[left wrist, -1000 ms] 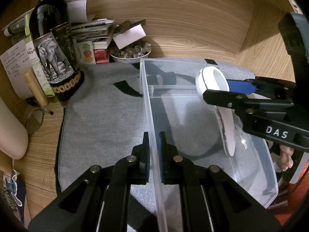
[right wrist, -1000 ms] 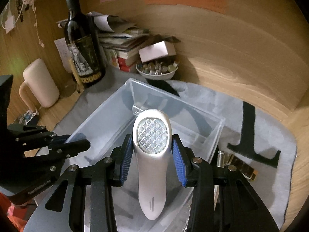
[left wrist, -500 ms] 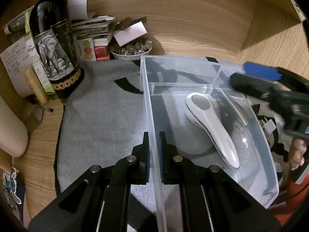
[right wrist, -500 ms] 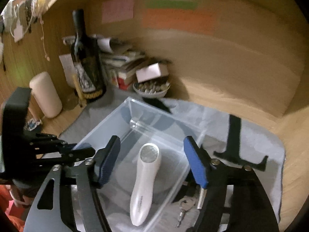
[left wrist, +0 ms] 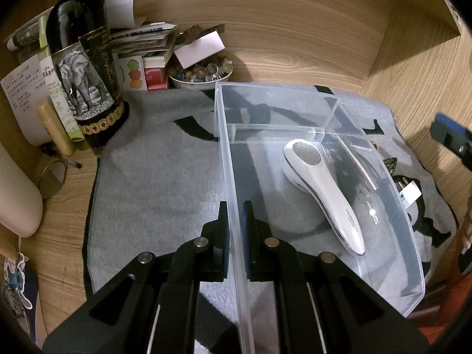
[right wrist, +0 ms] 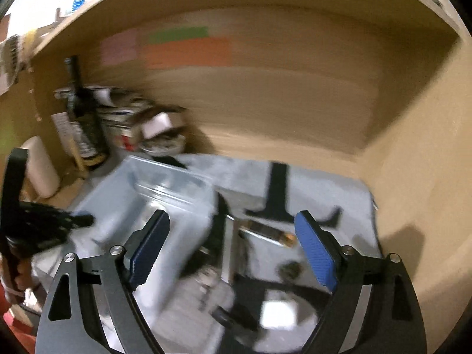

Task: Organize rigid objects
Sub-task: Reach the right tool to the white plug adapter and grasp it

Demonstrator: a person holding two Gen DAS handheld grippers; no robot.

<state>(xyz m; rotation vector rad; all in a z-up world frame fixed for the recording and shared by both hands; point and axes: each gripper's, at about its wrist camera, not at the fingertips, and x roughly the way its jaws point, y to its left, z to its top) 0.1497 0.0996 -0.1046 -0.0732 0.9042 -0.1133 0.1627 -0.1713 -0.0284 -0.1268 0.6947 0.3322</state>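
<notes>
One item is judged to be sorted: the white handheld device lies inside the clear bin, on its floor, toward the far half and nearer the right wall. Its long axis runs diagonally across the bin. The round mesh head points toward the far wall, beside the inner divider, and the tapered handle points toward the near right corner. It lies flat, mesh face up, and nothing touches it.

The bin's near-left wall is clamped by the left gripper, whose pads are pressed on either side of the thin plastic, so the bin is steadied on the grey mat.

The right gripper is empty; its jaws have just been opening and stand wide, with nothing between the blue pads. In the right wrist view, which is blurred, it is aimed past the bin's right wall at the mat, where small loose items are seen: a slim gold-tipped cylinder, a small dark lump and a white tag or plug. What each of them is cannot be told through the blur.

These items are judged to be what is left; one of them would probably be grasped next and carried into the bin. Whether the bottle, bowl and papers at the back of the desk belong to the task cannot be told.
</notes>
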